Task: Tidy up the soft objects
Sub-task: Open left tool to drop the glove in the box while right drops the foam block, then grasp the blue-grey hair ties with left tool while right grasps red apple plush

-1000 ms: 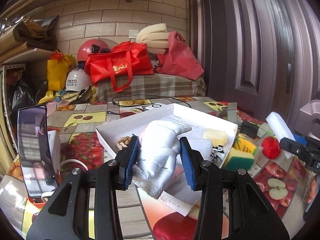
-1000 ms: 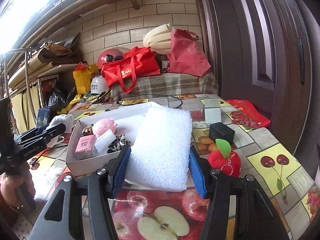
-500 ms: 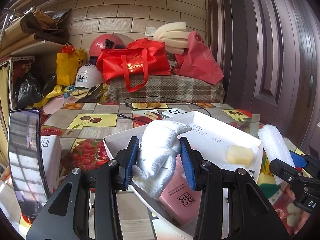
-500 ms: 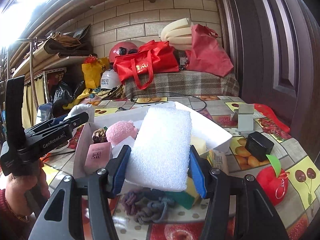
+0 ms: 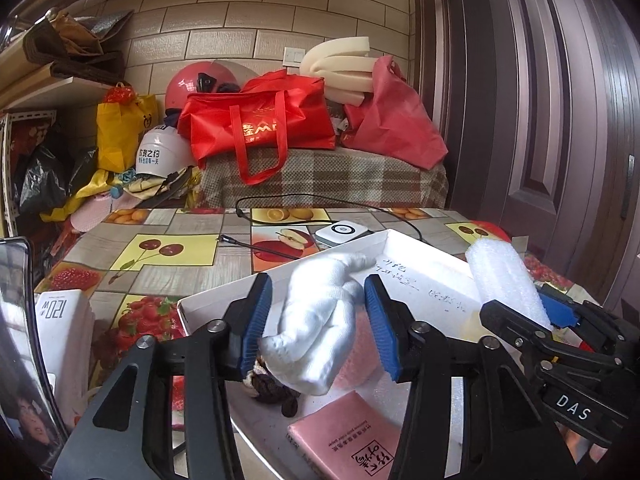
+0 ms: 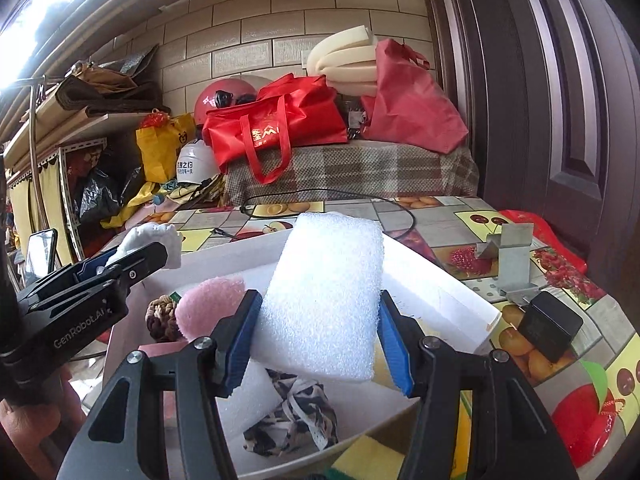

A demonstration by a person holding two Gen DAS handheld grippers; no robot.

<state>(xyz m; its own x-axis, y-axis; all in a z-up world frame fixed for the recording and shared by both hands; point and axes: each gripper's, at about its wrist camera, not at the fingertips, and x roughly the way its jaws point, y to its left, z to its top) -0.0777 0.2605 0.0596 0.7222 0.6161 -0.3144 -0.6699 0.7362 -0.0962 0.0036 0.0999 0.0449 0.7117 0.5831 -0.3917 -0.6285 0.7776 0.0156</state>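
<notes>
The box [image 6: 440, 300] sits on the table [image 6: 460, 216], with the left gripper [image 5: 318, 320] over its left part and the right gripper [image 6: 318, 338] over its near right. In it lie a knotted ball [image 6: 162, 318], a round puff [image 6: 210, 306] beside that, and a patterned cloth [image 6: 296, 412] nearer. A cable [image 5: 320, 204] runs behind the box.

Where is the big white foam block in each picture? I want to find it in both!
Left wrist view: the white foam block is at the right edge, held by the right gripper over the white box.
Right wrist view: it fills the middle, clamped between the blue pads.
Shared landmark: the red tote bag at the back.
</notes>
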